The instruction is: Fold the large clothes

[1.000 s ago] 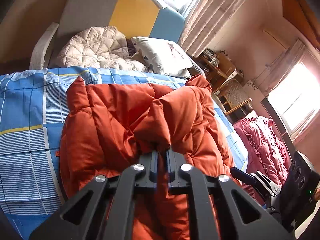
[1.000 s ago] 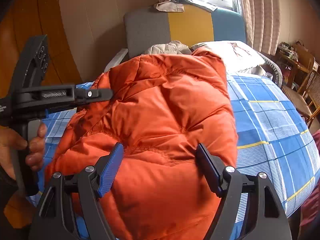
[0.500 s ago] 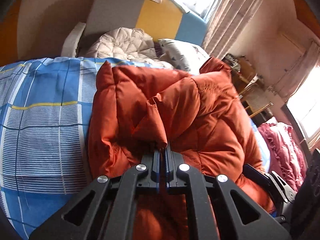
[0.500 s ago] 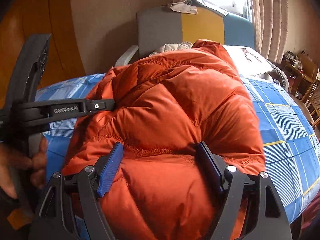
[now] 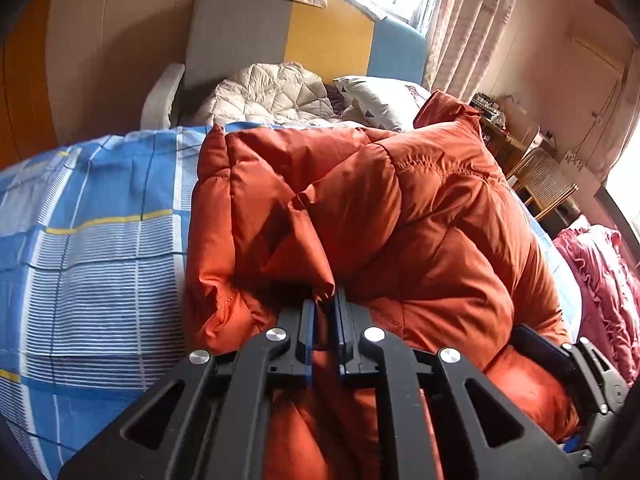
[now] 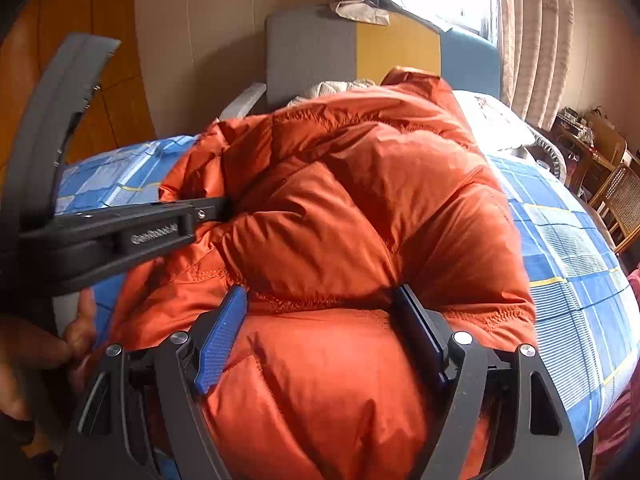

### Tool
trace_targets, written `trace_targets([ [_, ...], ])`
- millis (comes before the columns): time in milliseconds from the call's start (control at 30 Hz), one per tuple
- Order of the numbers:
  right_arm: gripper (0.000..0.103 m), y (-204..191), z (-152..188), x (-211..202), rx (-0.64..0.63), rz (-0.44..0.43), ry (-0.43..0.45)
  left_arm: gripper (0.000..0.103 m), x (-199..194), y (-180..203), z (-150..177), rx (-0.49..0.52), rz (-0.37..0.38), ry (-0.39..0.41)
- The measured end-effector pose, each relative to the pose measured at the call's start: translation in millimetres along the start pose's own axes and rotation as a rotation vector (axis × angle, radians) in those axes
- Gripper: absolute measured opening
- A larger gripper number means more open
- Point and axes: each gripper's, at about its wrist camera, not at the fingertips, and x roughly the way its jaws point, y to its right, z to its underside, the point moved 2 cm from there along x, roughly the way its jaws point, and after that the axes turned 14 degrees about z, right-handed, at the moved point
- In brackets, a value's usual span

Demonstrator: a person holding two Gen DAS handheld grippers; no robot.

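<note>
Orange puffer jacket (image 5: 420, 216) lies bunched in a thick heap on the bed (image 5: 88, 248), over the blue checked sheet, its far end toward the grey, yellow and blue headboard (image 5: 320, 36). I see my left gripper (image 5: 325, 312) at the jacket's near edge, its jaws almost together and just opening, a thin pointed flap of orange fabric between the blue pads. My right gripper (image 6: 320, 328) stands spread wide around a fat roll of the jacket's near side, both pads pressing into the padding. From the right wrist view, the left gripper reaches into the jacket's left side, a hand (image 6: 36, 356) gripping its handle.
</note>
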Motion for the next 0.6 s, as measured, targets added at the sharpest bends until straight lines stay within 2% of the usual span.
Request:
trace_targets([
  [167,0.076,10,-1,-19,0.021,-0.025,0.012,0.015,-9,8,-1,0.016,-0.033,0.015],
  [300,0.076,33,-11,-30,0.115,-0.027,0.002,0.021,-11,13,-1,0.030,-0.051,0.017],
  [333,0.076,38,-15,-31,0.140,-0.017,0.002,0.024,-12,14,-1,0.034,-0.058,0.021],
  [400,0.076,48,-23,-28,0.162,0.057,-0.019,0.025,-13,14,-1,0.034,-0.061,0.025],
  [467,0.076,55,-25,-20,0.196,0.076,-0.046,0.025,-13,14,-1,0.034,-0.064,0.029],
  [600,0.079,43,-21,-4,0.151,0.112,-0.067,0.025,-12,14,2,0.037,-0.071,0.042],
])
